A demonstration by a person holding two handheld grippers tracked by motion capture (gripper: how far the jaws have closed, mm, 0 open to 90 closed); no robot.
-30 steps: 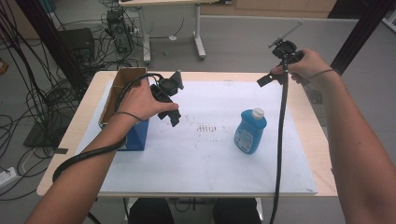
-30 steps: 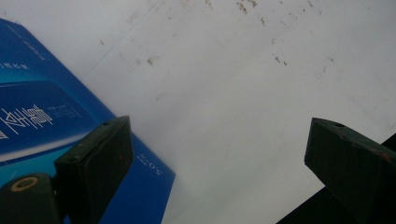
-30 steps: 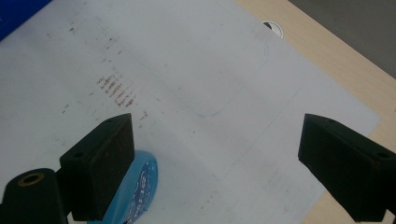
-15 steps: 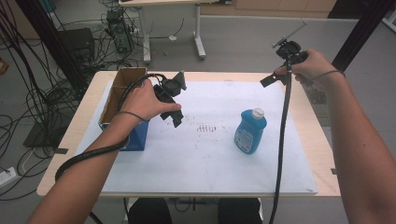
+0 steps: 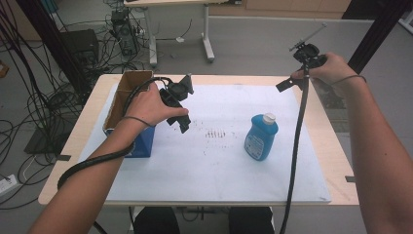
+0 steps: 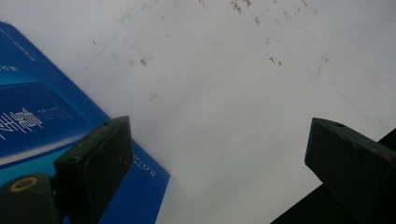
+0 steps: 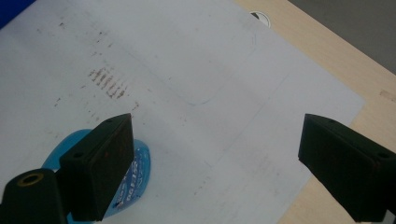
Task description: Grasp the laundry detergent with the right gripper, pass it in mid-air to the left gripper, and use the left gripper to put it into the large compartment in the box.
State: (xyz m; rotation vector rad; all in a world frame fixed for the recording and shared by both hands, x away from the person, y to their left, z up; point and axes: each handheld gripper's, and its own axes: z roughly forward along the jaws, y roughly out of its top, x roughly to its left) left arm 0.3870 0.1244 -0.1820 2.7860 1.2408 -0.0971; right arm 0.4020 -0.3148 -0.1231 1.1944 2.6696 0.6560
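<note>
A blue bottle with a white cap stands upright on the white sheet, right of centre. In the right gripper view the bottle shows behind the left jaw. My right gripper hangs high over the table's far right part, open, nothing between its jaws. My left gripper hovers beside a blue cardboard box at the left, also open and empty. In the left gripper view the box's blue printed side lies to the left of the jaws.
The open-topped box has brown flaps inside and stands at the table's left edge. Brown smudges mark the sheet's middle. The wooden table edge runs along the right. Cables and equipment crowd the floor beyond the left side.
My right hand has drifted slightly right and up above the far right corner. The left gripper and the bottle have stayed where they were.
</note>
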